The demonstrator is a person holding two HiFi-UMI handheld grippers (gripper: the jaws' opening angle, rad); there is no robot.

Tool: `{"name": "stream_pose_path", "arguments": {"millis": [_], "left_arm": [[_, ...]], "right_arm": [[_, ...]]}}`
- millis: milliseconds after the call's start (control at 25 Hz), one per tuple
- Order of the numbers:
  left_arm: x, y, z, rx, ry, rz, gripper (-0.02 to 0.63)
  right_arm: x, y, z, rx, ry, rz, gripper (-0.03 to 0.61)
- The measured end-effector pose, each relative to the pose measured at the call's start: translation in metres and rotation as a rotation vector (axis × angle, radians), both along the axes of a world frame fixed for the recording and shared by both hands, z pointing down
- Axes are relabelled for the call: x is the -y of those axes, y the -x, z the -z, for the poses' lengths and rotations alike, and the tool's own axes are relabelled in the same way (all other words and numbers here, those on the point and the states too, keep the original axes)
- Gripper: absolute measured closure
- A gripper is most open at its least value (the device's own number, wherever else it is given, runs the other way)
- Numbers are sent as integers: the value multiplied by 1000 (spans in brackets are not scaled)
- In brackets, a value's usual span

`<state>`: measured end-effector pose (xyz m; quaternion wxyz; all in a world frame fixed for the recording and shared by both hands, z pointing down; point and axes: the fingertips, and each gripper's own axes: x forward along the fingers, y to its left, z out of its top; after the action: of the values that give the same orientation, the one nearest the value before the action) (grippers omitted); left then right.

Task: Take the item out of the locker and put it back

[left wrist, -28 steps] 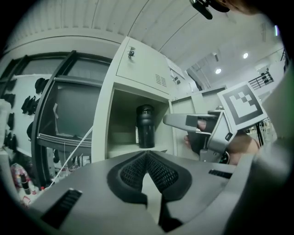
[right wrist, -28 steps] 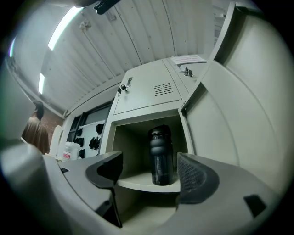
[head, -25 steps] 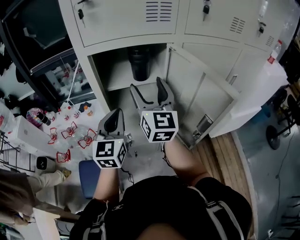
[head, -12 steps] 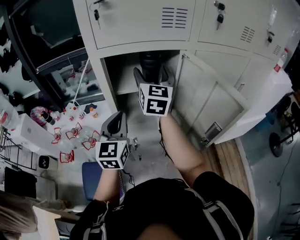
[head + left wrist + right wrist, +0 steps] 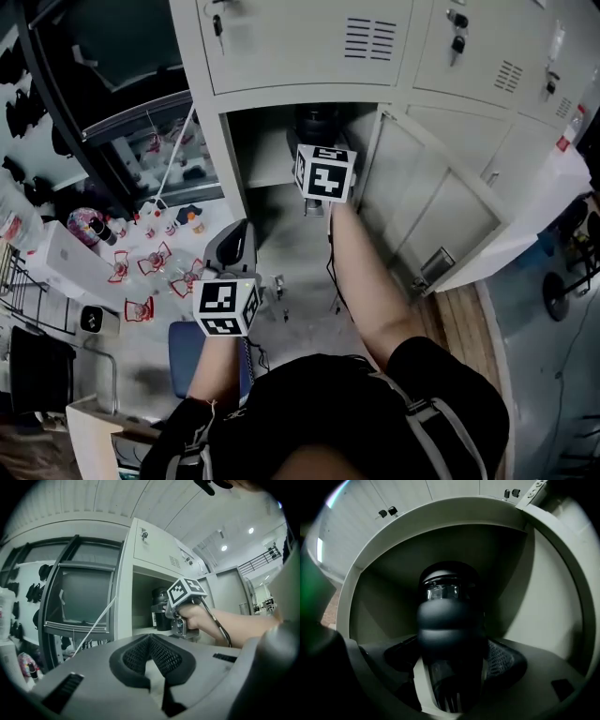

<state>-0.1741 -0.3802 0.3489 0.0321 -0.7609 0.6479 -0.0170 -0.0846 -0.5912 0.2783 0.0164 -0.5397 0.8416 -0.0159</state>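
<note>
A dark bottle with a black lid [image 5: 447,620] stands on the shelf inside the open locker compartment [image 5: 272,159]; it also shows as the bottle [image 5: 159,616] in the left gripper view. My right gripper [image 5: 450,667] reaches into that compartment, its marker cube [image 5: 325,173] at the opening. Its jaws are opening and stand on either side of the bottle without pressing on it. My left gripper [image 5: 234,236] hangs low and left of the locker, outside it, its pads [image 5: 150,653] together on nothing.
The compartment's door [image 5: 441,197] swings open to the right. Shut locker doors with keys [image 5: 300,42] are above. A glass-fronted cabinet [image 5: 112,84] stands to the left. Small red items [image 5: 141,267] litter the floor, and a blue stool [image 5: 183,352] sits below my left gripper.
My right gripper has moved forward from in front of the locker into the open compartment, up to the bottle. The left gripper has stayed about where it was.
</note>
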Motion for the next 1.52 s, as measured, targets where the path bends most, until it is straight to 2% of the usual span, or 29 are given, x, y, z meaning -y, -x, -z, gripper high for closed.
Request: {"name": "stream_pose_path", "arguments": {"millis": [280, 400, 560, 640, 880, 1280, 1520], "left_arm": [[-6, 6, 1, -7, -9, 9, 602], [-9, 4, 1, -7, -13, 3, 602], [-13, 0, 0, -8, -12, -11, 601], [-15, 0, -4, -12, -5, -12, 601], [-26, -9, -12, -26, 2, -36, 602], [-41, -25, -32, -54, 30, -87, 601], [-45, -36, -38, -60, 41, -101, 601]], "right_arm": [[-12, 2, 1, 31, 21, 61, 150], [-26, 5, 2, 100, 49, 130, 150], [-45, 1, 5, 242, 121, 214, 150], [-56, 0, 3, 268, 137, 237, 150], [-95, -6, -16, 225, 119, 249, 150], [-170, -39, -48, 127, 18, 216, 150], [-197, -56, -85, 56, -30, 224, 150]]}}
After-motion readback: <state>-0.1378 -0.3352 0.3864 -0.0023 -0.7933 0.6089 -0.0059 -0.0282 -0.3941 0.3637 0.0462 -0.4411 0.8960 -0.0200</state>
